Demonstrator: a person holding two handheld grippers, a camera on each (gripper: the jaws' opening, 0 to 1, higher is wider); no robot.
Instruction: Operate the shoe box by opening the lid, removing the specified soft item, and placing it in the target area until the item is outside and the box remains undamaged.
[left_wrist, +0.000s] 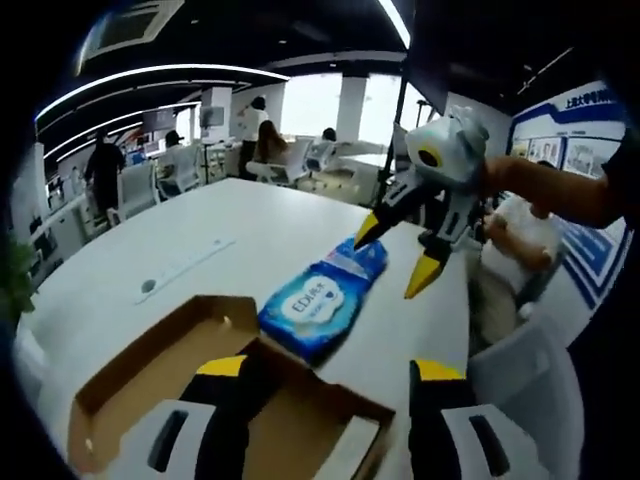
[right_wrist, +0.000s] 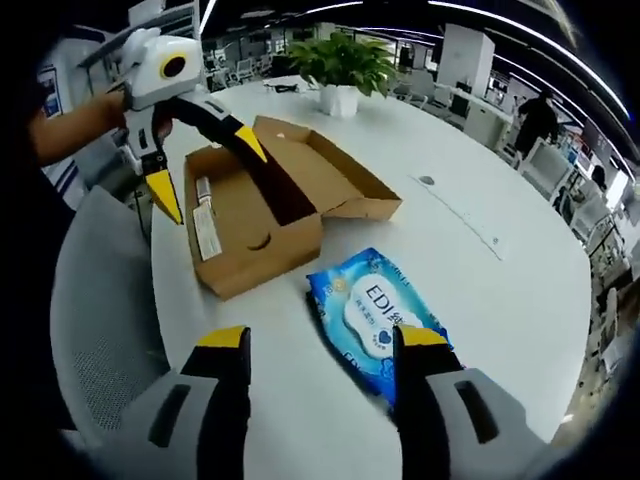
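My right fingers (right_wrist: 318, 345) stand spread wide and hold nothing, just short of the blue wipes pack (right_wrist: 372, 315), which lies flat on the white worktop (right_wrist: 480, 200), outside the shoe box (right_wrist: 265, 205). My left fingers (right_wrist: 205, 170) are parted too and empty, hovering over the open cardboard box just left of the pack, its lid folded back on the far side. In the left gripper view the pack (left_wrist: 322, 300) lies just beyond the box (left_wrist: 215, 395). A potted plant (right_wrist: 340, 65) stands at the worktop's far end.
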